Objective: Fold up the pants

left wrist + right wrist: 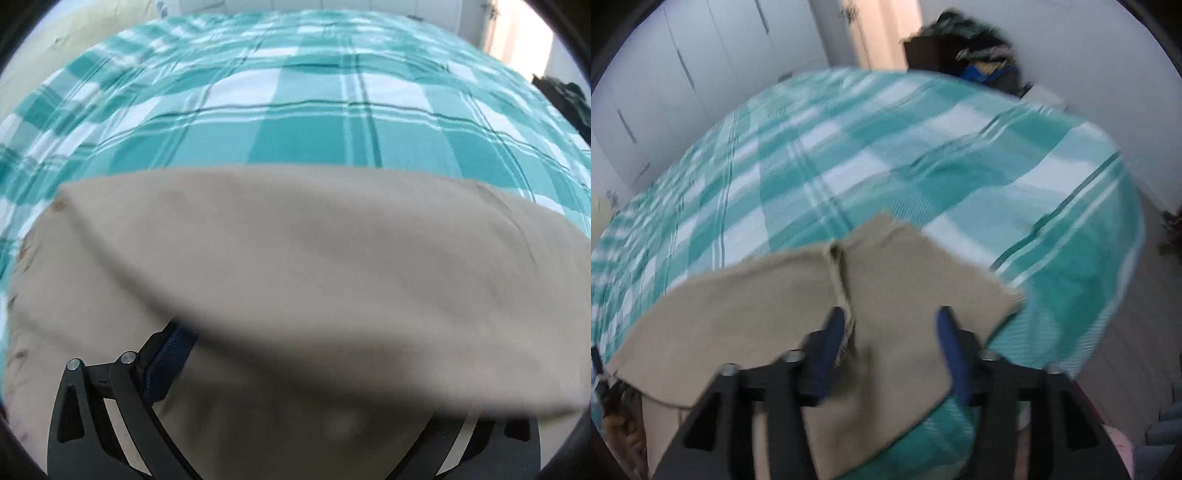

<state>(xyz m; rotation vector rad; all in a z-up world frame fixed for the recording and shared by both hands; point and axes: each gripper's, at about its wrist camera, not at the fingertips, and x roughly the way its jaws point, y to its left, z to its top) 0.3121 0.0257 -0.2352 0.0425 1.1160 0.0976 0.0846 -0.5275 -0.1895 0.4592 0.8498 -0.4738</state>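
Note:
Beige pants [295, 258] lie across a bed with a teal and white checked cover [295, 129]. In the left wrist view a blurred fold of the cloth hangs over my left gripper [314, 387]. Its jaws stand wide apart: only the left blue pad [173, 354] shows, and the cloth hides the other finger. In the right wrist view the two leg ends of the pants [894, 258] rest near the bed's right edge. My right gripper [892, 332] is open around one leg end, with its blue pads [831, 350] clear of the cloth.
The checked cover [886, 147] stretches far beyond the pants. White cupboard doors [665, 74] line the far wall. A dark pile of clothes [979, 48] sits on furniture at the back right. Grey floor [1126, 314] runs along the bed's right side.

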